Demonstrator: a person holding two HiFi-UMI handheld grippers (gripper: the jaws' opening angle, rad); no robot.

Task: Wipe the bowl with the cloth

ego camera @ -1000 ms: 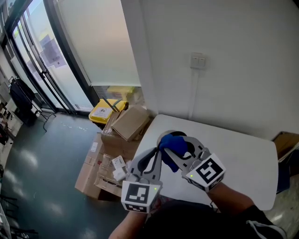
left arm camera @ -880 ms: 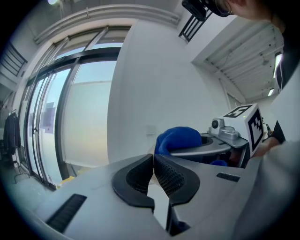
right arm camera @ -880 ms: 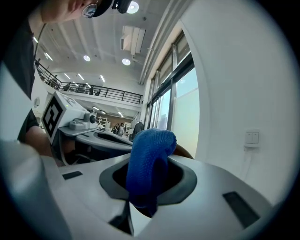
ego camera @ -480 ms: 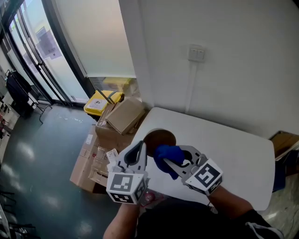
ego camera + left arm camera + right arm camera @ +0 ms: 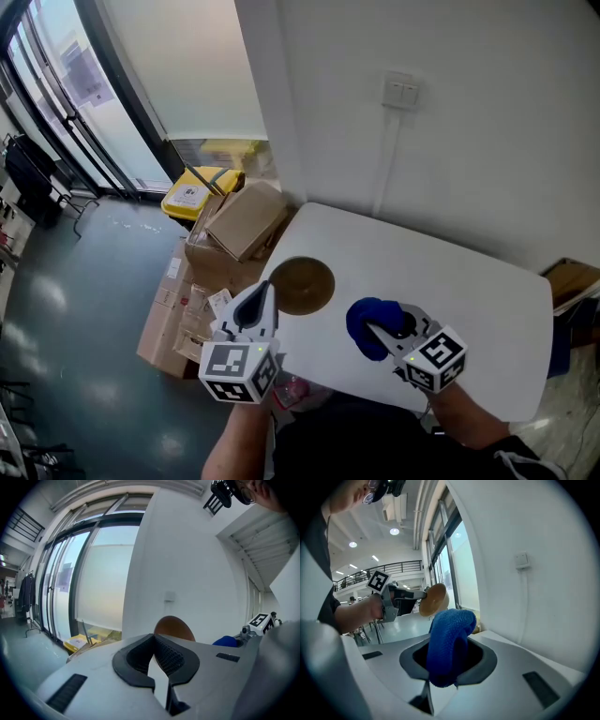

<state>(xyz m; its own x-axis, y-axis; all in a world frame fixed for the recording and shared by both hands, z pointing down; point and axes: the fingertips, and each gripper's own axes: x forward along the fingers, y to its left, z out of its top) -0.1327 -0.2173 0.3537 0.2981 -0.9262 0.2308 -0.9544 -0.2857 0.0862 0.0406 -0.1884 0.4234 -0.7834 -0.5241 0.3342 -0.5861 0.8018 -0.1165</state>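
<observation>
in the right gripper view, left gripper (image 5: pixel 421 592) pinches bowl (image 5: pixel 435 600), right gripper (image 5: pixel 443 677) clamps cloth (image 5: pixel 450 637).

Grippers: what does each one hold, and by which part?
Left gripper pinches the brown bowl at its rim; right gripper clamps the blue cloth by a bunched fold.

Brown bowl (image 5: pixel 300 284); blue cloth (image 5: pixel 367 324); white table (image 5: pixel 459 281); black-and-white square markers on cubes (image 5: pixel 238 371); yellow bin (image 5: pixel 190 196) at ten o'clock; tan boxes (image 5: pixel 246 221).

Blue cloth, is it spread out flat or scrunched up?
Scrunched up: the blue cloth is a bunched lump pinched in the jaws of the right gripper, not spread flat.
</observation>
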